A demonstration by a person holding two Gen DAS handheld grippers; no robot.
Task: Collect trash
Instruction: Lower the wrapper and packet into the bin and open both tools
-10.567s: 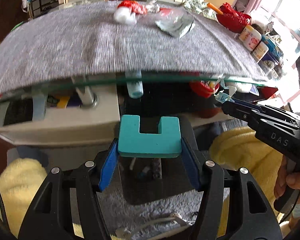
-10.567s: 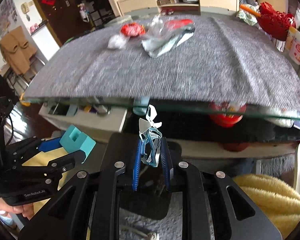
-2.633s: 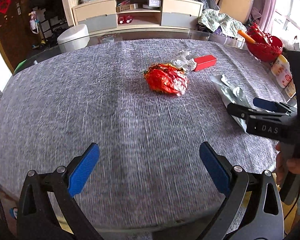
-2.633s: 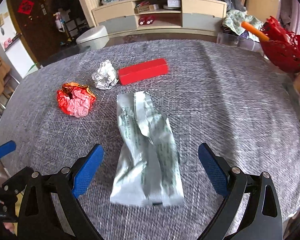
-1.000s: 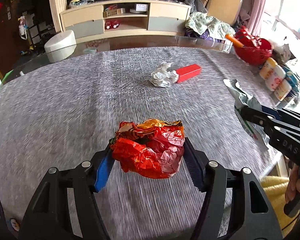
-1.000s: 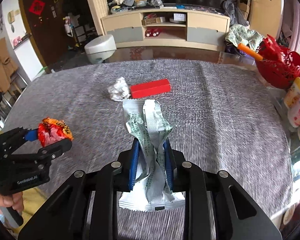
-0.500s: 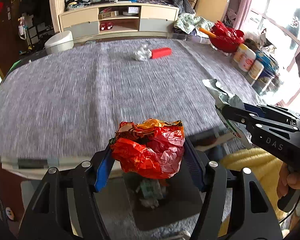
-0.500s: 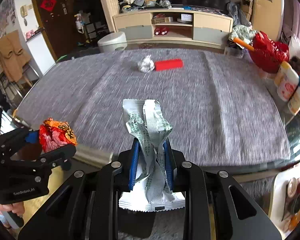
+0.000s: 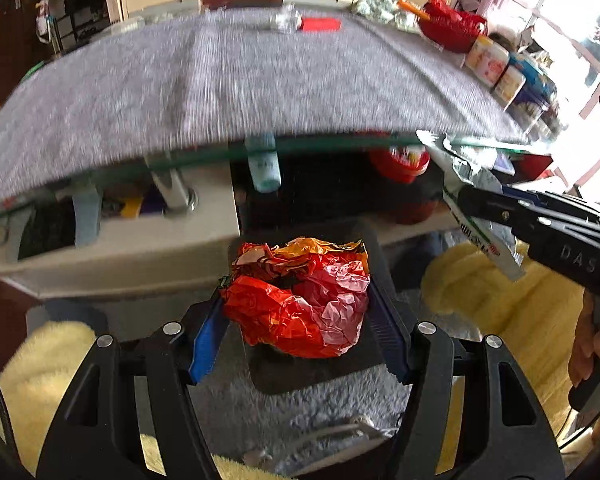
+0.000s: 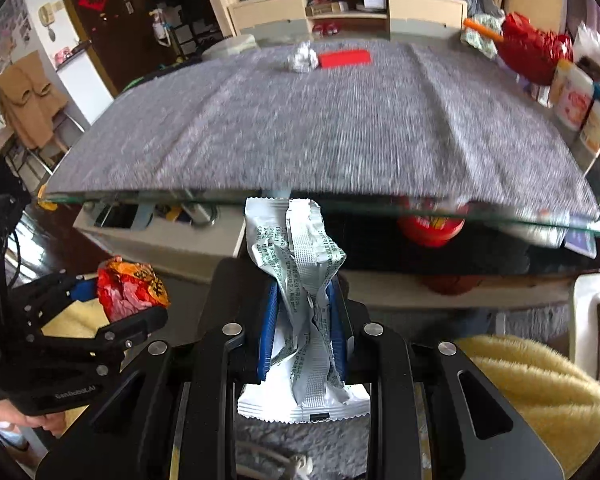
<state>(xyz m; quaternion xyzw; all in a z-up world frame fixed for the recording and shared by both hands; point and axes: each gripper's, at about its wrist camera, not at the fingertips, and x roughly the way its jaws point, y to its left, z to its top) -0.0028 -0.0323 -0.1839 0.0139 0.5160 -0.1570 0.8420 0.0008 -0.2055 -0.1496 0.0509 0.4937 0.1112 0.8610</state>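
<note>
My left gripper (image 9: 298, 316) is shut on a crumpled red and orange wrapper (image 9: 300, 300), held below the table's front edge over a black bin (image 9: 364, 364) on the floor. It also shows in the right wrist view (image 10: 130, 286). My right gripper (image 10: 302, 320) is shut on a flattened silver wrapper (image 10: 300, 280) with green print, also low in front of the table, and seen in the left wrist view (image 9: 472, 200). A crumpled foil ball (image 10: 304, 58) and a red box (image 10: 344, 58) lie at the far side of the grey-covered table (image 10: 320, 128).
The glass table edge (image 9: 320, 146) runs just above both grippers. A red basket (image 10: 532, 48) and several jars (image 10: 576, 96) stand at the table's right. A white shelf unit (image 9: 112, 248) sits under the table. Yellow fleece (image 10: 532, 392) lies at lower right, grey carpet below.
Both grippers have dropped from above the table to below its front edge, still holding their wrappers. The black bin now lies under the left gripper.
</note>
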